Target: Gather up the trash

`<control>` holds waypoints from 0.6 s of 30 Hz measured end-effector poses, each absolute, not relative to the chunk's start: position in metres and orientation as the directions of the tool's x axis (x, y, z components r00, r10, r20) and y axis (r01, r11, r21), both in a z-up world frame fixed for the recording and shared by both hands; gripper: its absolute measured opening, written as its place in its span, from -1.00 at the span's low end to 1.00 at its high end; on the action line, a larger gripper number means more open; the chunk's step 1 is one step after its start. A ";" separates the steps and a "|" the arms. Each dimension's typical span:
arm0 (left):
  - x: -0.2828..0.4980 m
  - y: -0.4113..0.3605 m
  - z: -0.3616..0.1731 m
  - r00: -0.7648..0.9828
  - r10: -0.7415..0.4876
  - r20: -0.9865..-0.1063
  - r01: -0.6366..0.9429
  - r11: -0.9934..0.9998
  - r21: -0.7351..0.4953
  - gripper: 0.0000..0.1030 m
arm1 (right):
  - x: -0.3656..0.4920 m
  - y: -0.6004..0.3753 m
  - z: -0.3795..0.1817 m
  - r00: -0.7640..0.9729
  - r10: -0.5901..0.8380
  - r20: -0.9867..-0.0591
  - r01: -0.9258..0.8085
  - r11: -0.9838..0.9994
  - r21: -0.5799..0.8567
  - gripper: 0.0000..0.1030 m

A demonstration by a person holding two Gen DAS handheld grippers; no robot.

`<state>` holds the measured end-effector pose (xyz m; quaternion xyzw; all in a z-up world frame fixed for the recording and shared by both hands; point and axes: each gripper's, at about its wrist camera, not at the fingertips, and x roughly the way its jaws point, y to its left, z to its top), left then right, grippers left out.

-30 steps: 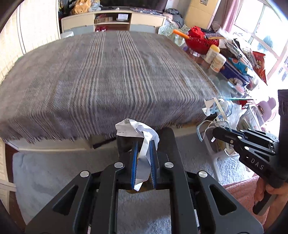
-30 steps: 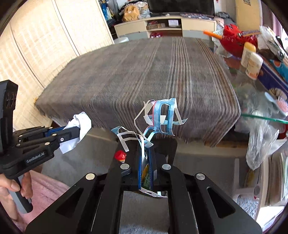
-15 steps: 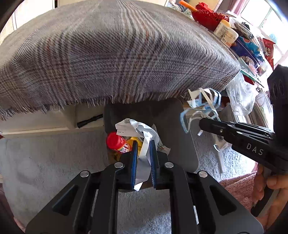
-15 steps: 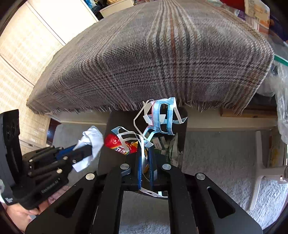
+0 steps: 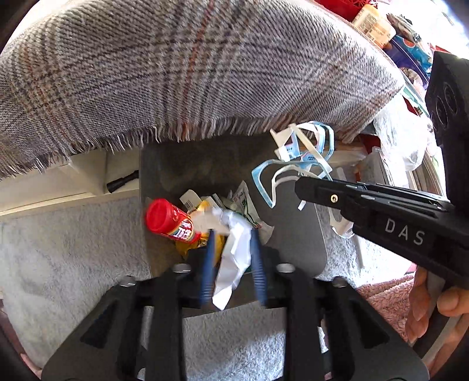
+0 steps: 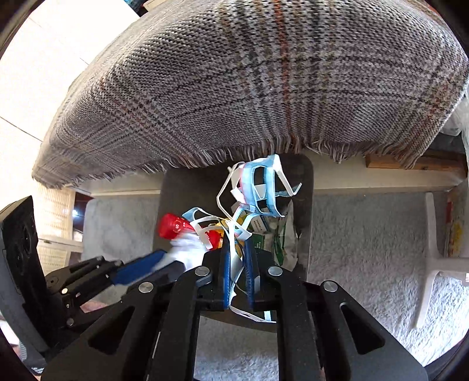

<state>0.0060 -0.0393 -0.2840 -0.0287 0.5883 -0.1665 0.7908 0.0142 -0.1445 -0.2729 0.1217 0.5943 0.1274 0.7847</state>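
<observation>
A dark grey trash bin [image 5: 304, 249] stands on the carpet under the table edge. It holds a red-capped bottle [image 5: 167, 219] and wrappers. My left gripper [image 5: 233, 234] is over the bin with its jaws parted, and crumpled white paper [image 5: 234, 249] hangs loose between them. My right gripper [image 6: 236, 247] is over the same bin [image 6: 304, 181], shut on tangled blue and white plastic strips [image 6: 258, 190]. The strips [image 5: 296, 158] and the right gripper [image 5: 302, 187] also show in the left wrist view.
A plaid fringed cloth [image 5: 190, 73] covers the table right above the bin. Light grey carpet [image 6: 366, 234] surrounds the bin. A white stool leg [image 6: 431, 249] stands at right. Bottles and bags [image 5: 381, 26] crowd the far right.
Both grippers have dropped from table height to just over the bin. The left jaws have parted around the white paper. The right gripper keeps its hold on the strips.
</observation>
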 end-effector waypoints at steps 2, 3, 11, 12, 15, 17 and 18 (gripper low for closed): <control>0.007 -0.038 -0.282 0.261 -0.287 -0.922 0.221 0.947 -0.232 -0.39 | 0.016 -0.147 -0.272 0.266 0.335 -0.904 -0.050 0.941 0.334 -0.49; 0.007 -0.036 -0.281 0.263 -0.287 -0.921 0.217 0.948 -0.233 -0.37 | 0.016 -0.149 -0.271 0.267 0.338 -0.902 -0.043 0.940 0.339 -0.13; -0.001 -0.020 -0.262 0.339 -0.250 -0.907 0.209 0.960 -0.186 -0.13 | 0.012 -0.168 -0.247 0.353 0.317 -0.880 -0.023 0.944 0.330 0.23; -0.002 -0.017 -0.255 0.357 -0.247 -0.901 0.207 0.961 -0.182 -0.03 | 0.009 -0.174 -0.239 0.385 0.318 -0.866 -0.015 0.941 0.339 0.44; -0.010 -0.002 -0.219 0.469 -0.248 -0.848 0.197 0.965 -0.173 0.45 | -0.003 -0.192 -0.208 0.514 0.299 -0.804 -0.017 0.941 0.339 0.93; -0.016 0.006 -0.193 0.539 -0.251 -0.804 0.200 0.965 -0.168 0.61 | -0.010 -0.199 -0.189 0.565 0.292 -0.772 -0.045 0.945 0.325 0.93; -0.019 0.009 -0.179 0.572 -0.253 -0.780 0.202 0.965 -0.166 0.73 | -0.015 -0.201 -0.180 0.577 0.296 -0.761 -0.059 0.945 0.323 0.94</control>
